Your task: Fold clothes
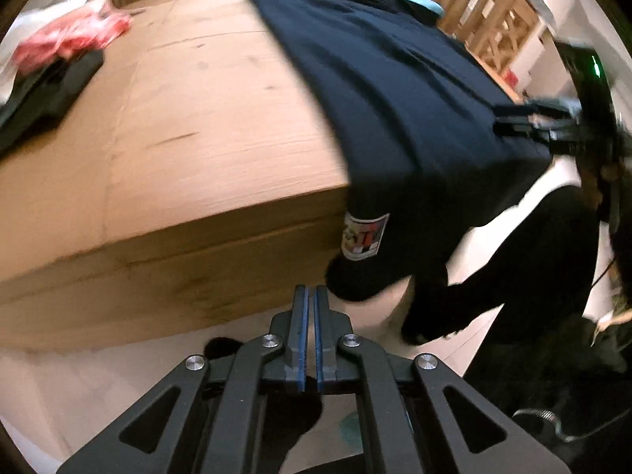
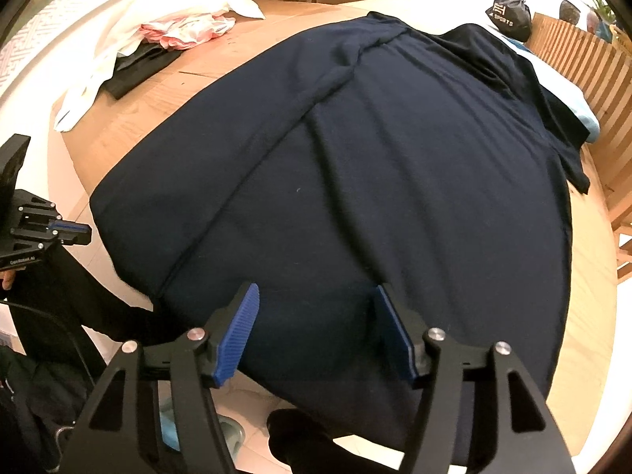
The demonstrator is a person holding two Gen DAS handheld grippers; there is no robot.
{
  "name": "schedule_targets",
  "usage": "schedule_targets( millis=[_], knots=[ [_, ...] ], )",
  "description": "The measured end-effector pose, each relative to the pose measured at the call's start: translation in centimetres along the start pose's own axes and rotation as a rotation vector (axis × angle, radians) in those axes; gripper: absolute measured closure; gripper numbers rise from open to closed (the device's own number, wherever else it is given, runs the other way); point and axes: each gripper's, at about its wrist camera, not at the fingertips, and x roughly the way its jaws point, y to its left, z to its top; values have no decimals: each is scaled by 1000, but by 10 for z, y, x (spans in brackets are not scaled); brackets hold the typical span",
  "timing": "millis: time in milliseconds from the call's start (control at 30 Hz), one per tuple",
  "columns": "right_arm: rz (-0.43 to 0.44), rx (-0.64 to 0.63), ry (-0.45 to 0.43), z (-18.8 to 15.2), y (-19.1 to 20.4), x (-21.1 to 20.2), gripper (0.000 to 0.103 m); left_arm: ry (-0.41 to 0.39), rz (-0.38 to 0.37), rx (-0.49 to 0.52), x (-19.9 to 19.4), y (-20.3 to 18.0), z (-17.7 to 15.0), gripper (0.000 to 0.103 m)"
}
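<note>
A large navy garment [image 2: 355, 166] lies spread over the wooden table [image 2: 584, 316], and its near hem hangs over the table's front edge. A corner with a sewn patch [image 1: 365, 237] droops below that edge. My right gripper [image 2: 316, 290] is open just above the hem, with cloth under both blue pads [image 2: 237, 331] and nothing pinched. It also shows at the garment's edge in the left wrist view, as the right gripper [image 1: 509, 118]. My left gripper [image 1: 312, 296] is shut and empty, low in front of the table's side, apart from the cloth. In the right wrist view the left gripper [image 2: 75, 233] sits left of the garment.
A heap of white, pink and black clothes [image 2: 158, 39] lies at the table's far left. Light blue cloth [image 2: 568, 94] peeks from under the navy garment's far right. A slatted wooden rail [image 2: 584, 63] and a black bag [image 2: 509, 12] stand beyond. A person's dark-clad legs [image 1: 493, 276] stand by the front edge.
</note>
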Motion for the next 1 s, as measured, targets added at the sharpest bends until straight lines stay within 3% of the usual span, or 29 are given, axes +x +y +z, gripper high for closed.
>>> schedule_targets(
  millis=[33,100,167,200,400,433,467,500,700,767,833,933,1000],
  knots=[
    [0,2,0,0,0,0,43,0,-8,4,2,-2,1,102],
    [-2,5,0,0,0,0,43,0,-24,13,6,-7,4,92],
    [-4,5,1,0,0,0,43,0,-40,21,11,-11,6,75],
    [-5,5,2,0,0,0,43,0,-48,25,13,-13,8,74],
    [-1,3,0,0,-3,0,42,-23,-90,22,24,-17,23,76],
    [-1,2,-1,0,-3,0,42,-31,-98,21,24,-17,24,81],
    [-1,1,-3,-1,-3,0,41,-38,-106,22,25,-17,24,99],
    [-2,2,-5,-1,-3,0,40,-52,-113,25,24,-17,24,101],
    [1,-9,-4,-1,-5,2,37,-145,-175,12,-19,-19,8,101],
    [0,-8,3,0,-6,3,34,-132,-177,3,-19,-16,2,101],
    [-1,-1,10,1,-6,3,32,-66,-183,-11,-5,-11,-1,99],
    [4,18,35,1,-6,2,32,-18,-107,-6,0,-2,-2,100],
    [22,42,48,3,-9,-2,33,-29,-84,-5,-11,0,1,94]
  ],
)
